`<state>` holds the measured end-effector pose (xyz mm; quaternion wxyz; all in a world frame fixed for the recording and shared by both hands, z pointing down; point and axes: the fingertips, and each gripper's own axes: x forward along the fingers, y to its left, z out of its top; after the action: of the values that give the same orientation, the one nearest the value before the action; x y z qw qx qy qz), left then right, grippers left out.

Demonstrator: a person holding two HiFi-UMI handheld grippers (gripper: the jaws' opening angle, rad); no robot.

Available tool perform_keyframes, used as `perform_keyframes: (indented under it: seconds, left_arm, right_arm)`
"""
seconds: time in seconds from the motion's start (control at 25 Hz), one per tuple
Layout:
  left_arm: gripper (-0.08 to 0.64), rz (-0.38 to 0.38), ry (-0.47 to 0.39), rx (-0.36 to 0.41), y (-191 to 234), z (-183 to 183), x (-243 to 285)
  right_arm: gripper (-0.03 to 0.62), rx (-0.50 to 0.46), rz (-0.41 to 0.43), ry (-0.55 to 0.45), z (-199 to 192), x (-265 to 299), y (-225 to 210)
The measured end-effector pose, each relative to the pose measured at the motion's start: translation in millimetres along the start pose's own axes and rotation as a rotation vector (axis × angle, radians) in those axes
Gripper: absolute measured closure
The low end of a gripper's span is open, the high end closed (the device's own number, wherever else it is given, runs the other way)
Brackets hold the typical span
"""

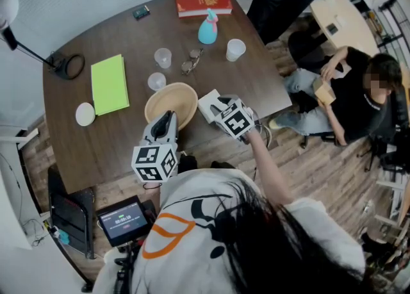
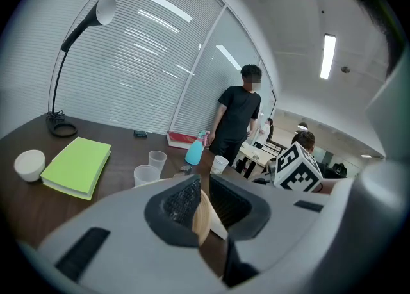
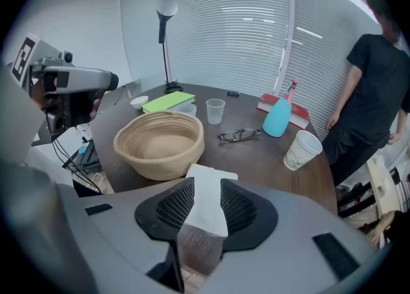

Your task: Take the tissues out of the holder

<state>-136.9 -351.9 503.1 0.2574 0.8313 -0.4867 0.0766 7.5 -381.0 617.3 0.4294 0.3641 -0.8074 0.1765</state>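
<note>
A round woven basket (image 1: 168, 102) stands near the table's front edge, seen empty in the right gripper view (image 3: 159, 144). My left gripper (image 1: 165, 120) sits at its near rim; in the left gripper view a tan strip of that rim (image 2: 200, 217) fills the narrow gap between the pads of this gripper (image 2: 204, 203). A white tissue (image 1: 207, 103) lies on the table just right of the basket. My right gripper (image 1: 219, 108) is over it. In the right gripper view the tissue (image 3: 208, 196) runs between the jaws of that gripper (image 3: 206, 208), which stand apart.
On the table (image 1: 115, 139) lie a green book (image 1: 109, 84), a white bowl (image 1: 84, 114), two clear cups (image 1: 163, 57), a paper cup (image 1: 235, 49), glasses (image 1: 191, 62), a blue spray bottle (image 1: 207, 29) and a red book (image 1: 203, 1). One person stands at the far side, another sits at the right.
</note>
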Motion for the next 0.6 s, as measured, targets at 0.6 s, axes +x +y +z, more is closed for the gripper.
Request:
perform_keyframes:
  seconds: [0.6]
  left_arm:
    - [0.515,0.011,-0.007,0.010,-43,-15,-11]
  right_arm:
    - [0.503,0.210,0.043,-0.305,29,-70,19]
